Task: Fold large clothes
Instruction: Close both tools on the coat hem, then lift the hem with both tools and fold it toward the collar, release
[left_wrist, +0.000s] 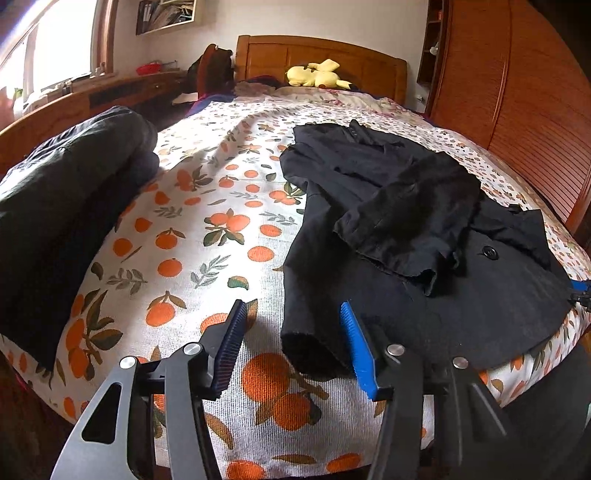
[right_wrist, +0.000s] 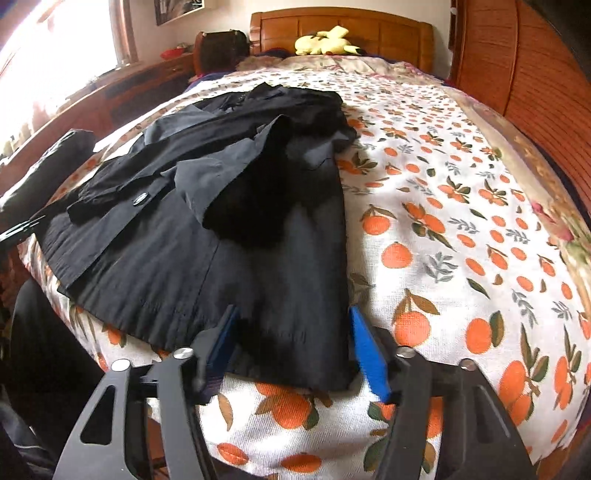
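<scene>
A large black coat (left_wrist: 388, 206) lies spread on the bed, with a sleeve folded across its front and a button showing; it also shows in the right wrist view (right_wrist: 229, 229). My left gripper (left_wrist: 293, 314) is open over the bed's near edge, and the coat's left bottom corner lies between its blue fingers. My right gripper (right_wrist: 293, 317) is open, and the coat's right bottom corner lies between its fingers. Neither is shut on the cloth. The right gripper's tip shows at the far right of the left wrist view (left_wrist: 581, 288).
The bed has an orange-print sheet (left_wrist: 221, 229). A pile of dark folded clothes (left_wrist: 62, 199) lies on its left side. A yellow plush toy (left_wrist: 317, 75) sits by the wooden headboard (left_wrist: 321, 51). A wooden wardrobe (left_wrist: 517, 92) stands to the right, a window and desk to the left.
</scene>
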